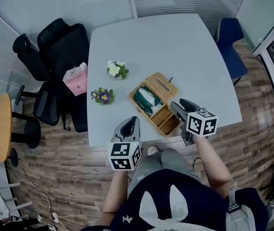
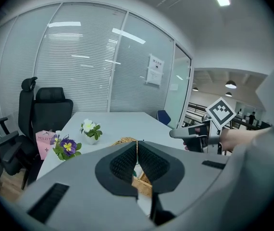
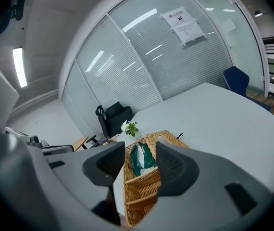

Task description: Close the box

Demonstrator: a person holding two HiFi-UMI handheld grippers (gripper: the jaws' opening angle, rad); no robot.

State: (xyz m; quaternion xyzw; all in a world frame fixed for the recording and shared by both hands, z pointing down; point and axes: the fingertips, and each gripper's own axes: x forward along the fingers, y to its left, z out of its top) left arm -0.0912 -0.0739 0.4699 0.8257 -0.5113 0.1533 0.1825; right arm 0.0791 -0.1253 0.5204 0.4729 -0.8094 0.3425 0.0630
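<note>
Head view: the wicker box (image 1: 152, 105) sits open at the table's (image 1: 175, 47) near edge, with bare tabletop beyond. The left gripper (image 1: 130, 124) and right gripper (image 1: 178, 105) hover just short of it.

Left gripper view: its jaws are together and empty.

Right gripper view: its jaws stand wide, with the box ahead of them, untouched.

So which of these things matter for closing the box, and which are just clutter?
Job: open woven wicker box, flipped-back wicker lid, left gripper, right gripper.
Lying about: small pot of white flowers, small pot of purple flowers, pink paper bag.
</note>
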